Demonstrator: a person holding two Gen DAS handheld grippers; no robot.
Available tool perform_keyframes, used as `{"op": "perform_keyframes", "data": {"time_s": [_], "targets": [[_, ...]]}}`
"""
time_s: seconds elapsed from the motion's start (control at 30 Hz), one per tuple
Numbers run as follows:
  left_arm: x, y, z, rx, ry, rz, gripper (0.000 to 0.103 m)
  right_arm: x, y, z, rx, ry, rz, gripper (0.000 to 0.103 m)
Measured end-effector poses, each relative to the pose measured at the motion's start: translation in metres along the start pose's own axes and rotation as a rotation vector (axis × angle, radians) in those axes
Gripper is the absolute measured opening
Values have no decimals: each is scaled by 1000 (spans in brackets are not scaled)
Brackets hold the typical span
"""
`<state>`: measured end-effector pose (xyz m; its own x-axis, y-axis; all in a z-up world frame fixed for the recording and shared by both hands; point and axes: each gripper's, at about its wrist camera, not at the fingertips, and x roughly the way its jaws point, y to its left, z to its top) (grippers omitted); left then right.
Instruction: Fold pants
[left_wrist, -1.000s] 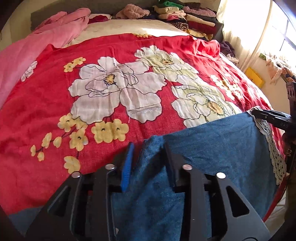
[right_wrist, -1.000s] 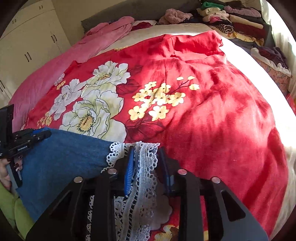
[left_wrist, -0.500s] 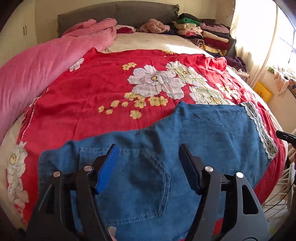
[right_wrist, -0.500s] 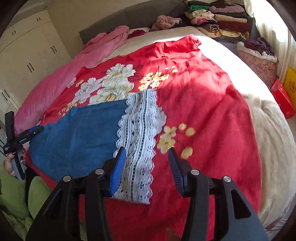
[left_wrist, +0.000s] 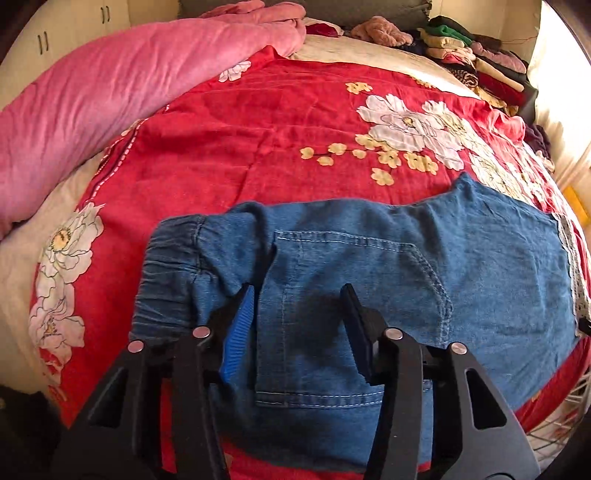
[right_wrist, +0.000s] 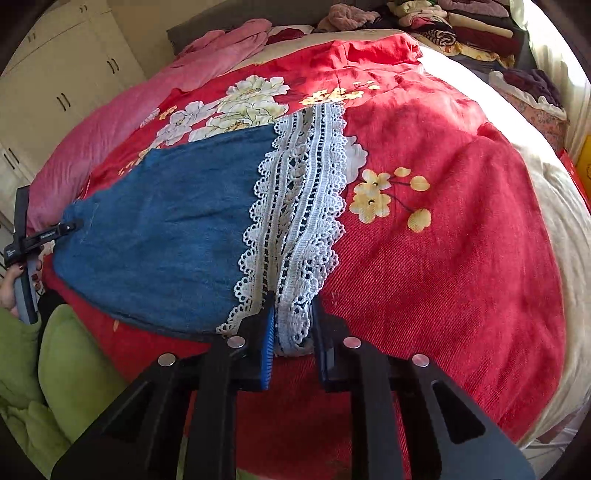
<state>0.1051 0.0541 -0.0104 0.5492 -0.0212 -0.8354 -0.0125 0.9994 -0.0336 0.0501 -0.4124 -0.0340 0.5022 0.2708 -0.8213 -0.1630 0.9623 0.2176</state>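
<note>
Blue denim pants with a white lace hem lie flat on a red flowered bedspread. In the left wrist view my left gripper is open, its jaws astride the back pocket near the elastic waistband. In the right wrist view my right gripper has closed in on the near corner of the lace hem, with lace between its fingers. The left gripper also shows at the waist end, far left of that view.
A pink blanket lies along the bed's left side. Stacks of folded clothes sit at the head of the bed. A green cushion is at the bed's near edge. White cupboards stand to the left.
Both grippers let go of the pants, pulled back, then came down again. The left now hovers open over the pocket; the right has narrowed onto the lace hem corner.
</note>
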Motion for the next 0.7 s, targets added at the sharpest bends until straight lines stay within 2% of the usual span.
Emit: {"op": "perform_keyframes", "data": {"time_s": [0.2, 0.33, 0.37, 0.57, 0.63, 0.7], "targets": [[1, 0, -2, 4, -1, 0, 40, 8, -5, -8, 30, 0, -9, 19], [-7, -1, -3, 7, -24, -4, 40, -3, -7, -7, 32, -12, -19, 32], [-11, -3, -4, 10, -33, -3, 43, -7, -8, -7, 33, -18, -25, 36], [-41, -17, -6, 37, -92, -14, 55, -32, -8, -5, 15, -83, -67, 38], [-52, -23, -4, 50, -116, -17, 59, -42, -7, -3, 6, -117, -67, 49], [-63, -29, -1, 59, -139, -21, 61, -51, -4, 0, -2, -147, -61, 49]]}}
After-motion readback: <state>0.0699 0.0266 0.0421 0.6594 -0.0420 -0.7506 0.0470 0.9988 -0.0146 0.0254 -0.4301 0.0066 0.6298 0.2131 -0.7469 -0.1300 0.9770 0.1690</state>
